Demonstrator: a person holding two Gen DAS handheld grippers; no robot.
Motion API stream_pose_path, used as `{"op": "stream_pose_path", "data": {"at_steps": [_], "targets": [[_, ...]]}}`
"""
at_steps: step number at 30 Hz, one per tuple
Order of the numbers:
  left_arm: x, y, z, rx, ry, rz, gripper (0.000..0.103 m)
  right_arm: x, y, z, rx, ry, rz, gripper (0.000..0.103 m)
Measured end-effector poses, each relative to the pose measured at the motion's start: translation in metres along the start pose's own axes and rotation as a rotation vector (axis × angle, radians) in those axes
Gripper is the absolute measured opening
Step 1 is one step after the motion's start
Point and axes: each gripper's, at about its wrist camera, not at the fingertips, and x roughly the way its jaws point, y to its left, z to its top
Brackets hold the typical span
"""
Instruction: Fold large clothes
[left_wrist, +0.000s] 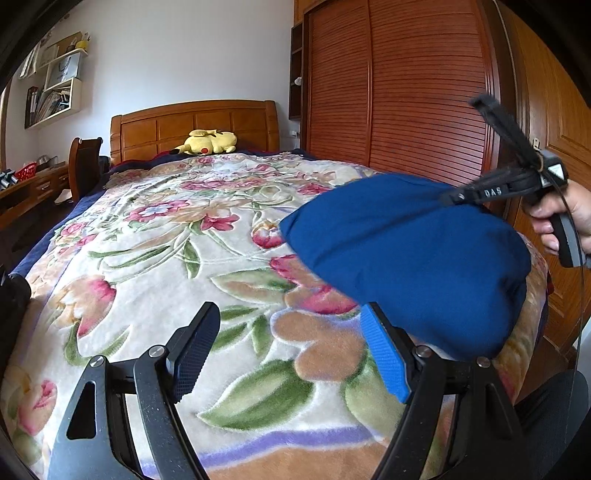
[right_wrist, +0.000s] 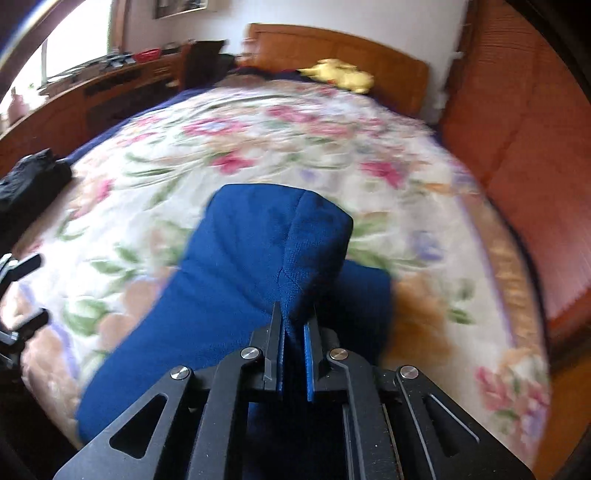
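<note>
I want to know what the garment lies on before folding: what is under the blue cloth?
The floral blanket on the bed lies under the blue cloth, whose one end the right gripper lifts with shut jaws. Whatever lies beneath the bundle's middle is covered.

Home bedroom – bed, wardrobe, plush toy.

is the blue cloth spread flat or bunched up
Bunched up: the blue cloth is gathered into a rounded bundle, pinched at one end by the shut right tongs and lifted partly off the bed.
</note>
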Motion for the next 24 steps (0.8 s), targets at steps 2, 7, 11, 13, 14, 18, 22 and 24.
{"op": "stream_pose_path", "data": {"at_steps": [2,7,11,13,14,18,22,24], "targets": [[0.000,0.000,0.000,0.001,-0.002,-0.002,0.079,0.019,-0.011,-0.015,0.025,0.068,-0.036,0.007],[-0.002,-0.001,-0.002,0.004,0.000,-0.008,0.079,0.032,-0.009,-0.034,0.079,0.053,-0.017,0.013],[-0.002,-0.003,-0.003,0.014,0.006,-0.004,0.079,0.007,-0.009,-0.051,0.135,-0.013,-0.054,0.051],[-0.002,-0.004,-0.003,0.011,0.001,-0.005,0.079,-0.014,-0.013,-0.071,0.164,-0.068,-0.060,0.059],[-0.003,-0.004,-0.003,0.008,0.000,-0.006,0.079,-0.023,-0.011,-0.082,0.181,-0.087,-0.066,0.060],[-0.002,-0.005,0.000,0.010,0.005,-0.013,0.079,-0.057,-0.017,-0.133,0.243,-0.133,-0.097,0.060],[0.007,-0.008,0.012,0.042,0.018,0.023,0.079,-0.055,-0.023,-0.160,0.299,-0.117,-0.060,0.060],[0.014,-0.009,0.018,0.040,0.027,0.022,0.079,-0.049,-0.022,-0.164,0.316,-0.116,-0.038,0.060]]}}
